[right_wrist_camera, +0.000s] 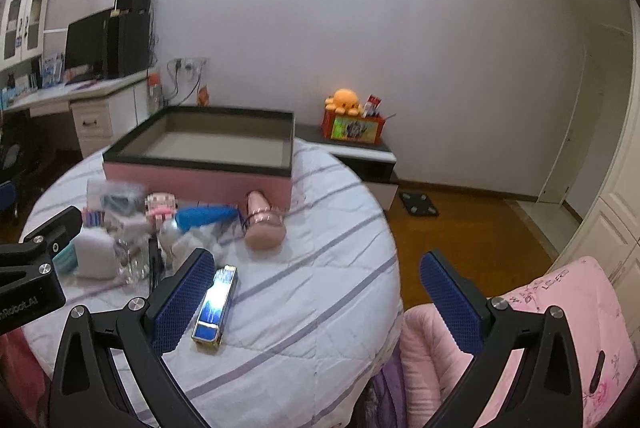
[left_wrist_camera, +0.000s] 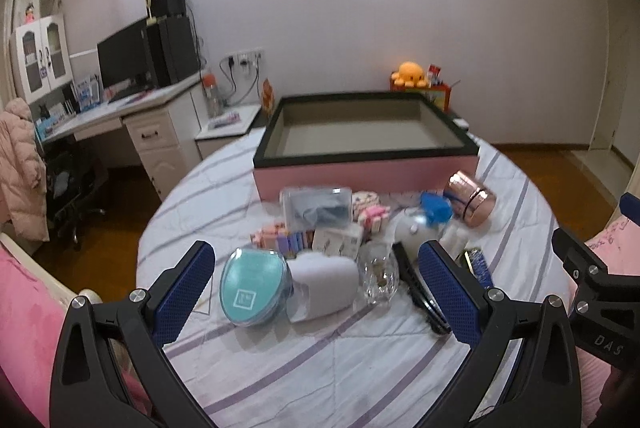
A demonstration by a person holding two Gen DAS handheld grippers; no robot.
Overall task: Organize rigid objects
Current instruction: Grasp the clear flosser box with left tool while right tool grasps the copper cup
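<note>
Blue-padded tongs, both spread wide and empty, hung over the striped bed.
Left gripper [left_wrist_camera: 316,292] hovered above the teal case [left_wrist_camera: 254,288]; right gripper [right_wrist_camera: 316,298] flanked the gold-blue box [right_wrist_camera: 215,304]; beyond the clutter, the pink tray [left_wrist_camera: 368,176] sat toward the far edge.

Dim indoor light came from a ceiling glare at the top edge of both views. Fisheye bending curved the bed's [left_wrist_camera: 320,348] edges, corners vignetted black, and motion blur softened the clutter.
</note>
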